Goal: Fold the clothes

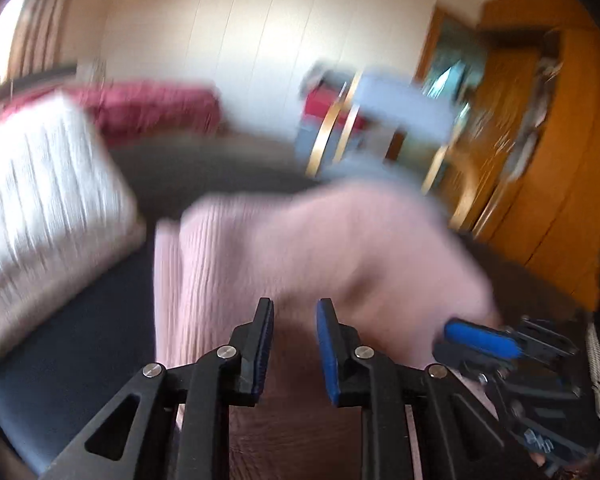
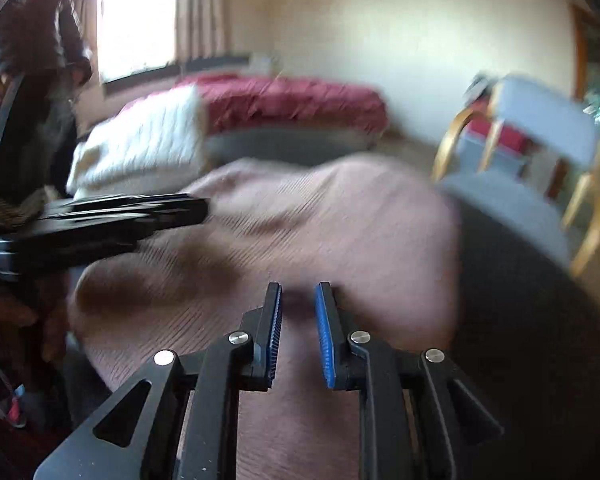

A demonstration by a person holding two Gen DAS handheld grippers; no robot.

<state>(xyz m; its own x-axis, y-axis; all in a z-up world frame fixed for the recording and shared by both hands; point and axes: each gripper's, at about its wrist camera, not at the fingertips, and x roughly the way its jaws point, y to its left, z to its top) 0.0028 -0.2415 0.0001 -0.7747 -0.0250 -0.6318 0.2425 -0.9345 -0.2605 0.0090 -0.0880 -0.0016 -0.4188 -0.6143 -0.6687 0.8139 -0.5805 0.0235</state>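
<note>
Pink ribbed knit garment (image 2: 308,224) lies rumpled on a dark tabletop (image 2: 520,320), filling the centre of both views. Left gripper (image 1: 294,312) hangs above the cloth, jaws parted, nothing between the pads. Right gripper (image 2: 298,296) has a narrow gap; whether it pinches fabric cannot be told through blur. White folded textile (image 1: 44,184) sits at 10 o'clock.
</note>
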